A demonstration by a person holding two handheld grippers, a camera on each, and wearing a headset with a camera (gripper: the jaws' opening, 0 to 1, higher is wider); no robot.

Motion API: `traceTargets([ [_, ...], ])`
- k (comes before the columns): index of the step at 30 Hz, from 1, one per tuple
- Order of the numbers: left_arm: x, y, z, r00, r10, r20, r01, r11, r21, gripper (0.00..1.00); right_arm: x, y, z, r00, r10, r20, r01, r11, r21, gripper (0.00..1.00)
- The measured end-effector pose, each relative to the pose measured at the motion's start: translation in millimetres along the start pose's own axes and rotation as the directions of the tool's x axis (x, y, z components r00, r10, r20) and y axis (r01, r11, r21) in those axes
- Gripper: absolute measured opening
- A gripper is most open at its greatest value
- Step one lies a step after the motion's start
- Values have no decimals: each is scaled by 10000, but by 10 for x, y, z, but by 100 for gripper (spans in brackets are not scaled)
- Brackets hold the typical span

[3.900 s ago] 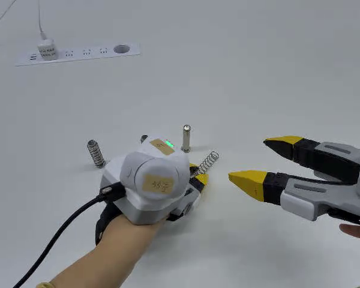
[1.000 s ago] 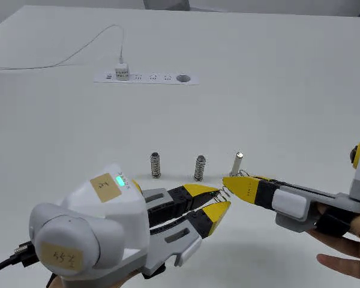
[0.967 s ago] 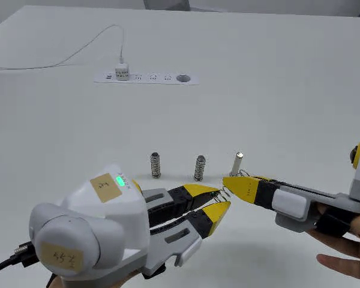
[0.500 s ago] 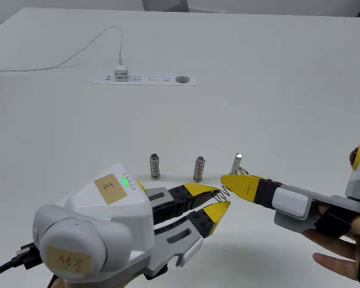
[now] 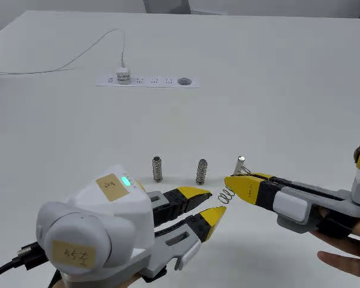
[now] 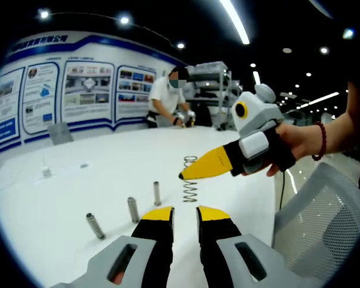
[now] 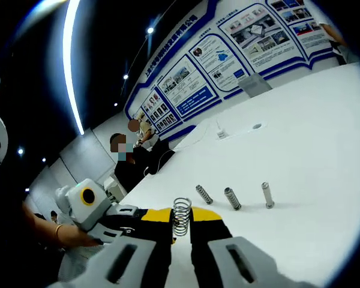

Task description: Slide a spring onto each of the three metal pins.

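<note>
Three metal pins stand in a row on the white table. The left pin [image 5: 157, 169] and the middle pin [image 5: 201, 171] each wear a spring. The right pin [image 5: 241, 163] is bare. My right gripper [image 5: 230, 180] is shut on a loose spring [image 5: 227, 194], which hangs from its tips just in front of the bare pin. Its own view has that spring [image 7: 181, 210] upright between the yellow jaws [image 7: 181, 223]. My left gripper [image 5: 203, 203] is open and empty, a short way left of the spring. In the left gripper view the spring [image 6: 189, 183] dangles beyond its tips [image 6: 185, 211].
A white power strip [image 5: 147, 81] with a plugged-in cable lies at the far side of the table. A black cable trails from my left gripper at the lower left. People stand at another bench [image 6: 168, 102] in the background.
My left gripper has drawn back from the spring and stands open. The spring stays in the right gripper's tips. Earlier the left gripper held it at the table while the right was open.
</note>
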State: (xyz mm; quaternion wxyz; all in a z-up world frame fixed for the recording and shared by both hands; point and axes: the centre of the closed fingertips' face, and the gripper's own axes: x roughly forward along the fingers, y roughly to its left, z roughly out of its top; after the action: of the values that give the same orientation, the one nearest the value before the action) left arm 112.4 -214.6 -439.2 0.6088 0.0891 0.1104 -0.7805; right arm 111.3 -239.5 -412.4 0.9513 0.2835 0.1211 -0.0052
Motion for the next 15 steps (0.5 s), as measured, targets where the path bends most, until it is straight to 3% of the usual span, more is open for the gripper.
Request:
traceTargets([
  [6, -46, 117, -44, 9986, 502, -167, -500, 9987, 91, 21, 2, -79, 92, 9991, -427, 68, 432, 9914, -1238, 11],
  [15, -105, 285, -128, 9926, 1151, -393, -1153, 9933, -36, 27, 40, -222, 232, 9952, -966, 159, 973, 9563, -2758, 11],
])
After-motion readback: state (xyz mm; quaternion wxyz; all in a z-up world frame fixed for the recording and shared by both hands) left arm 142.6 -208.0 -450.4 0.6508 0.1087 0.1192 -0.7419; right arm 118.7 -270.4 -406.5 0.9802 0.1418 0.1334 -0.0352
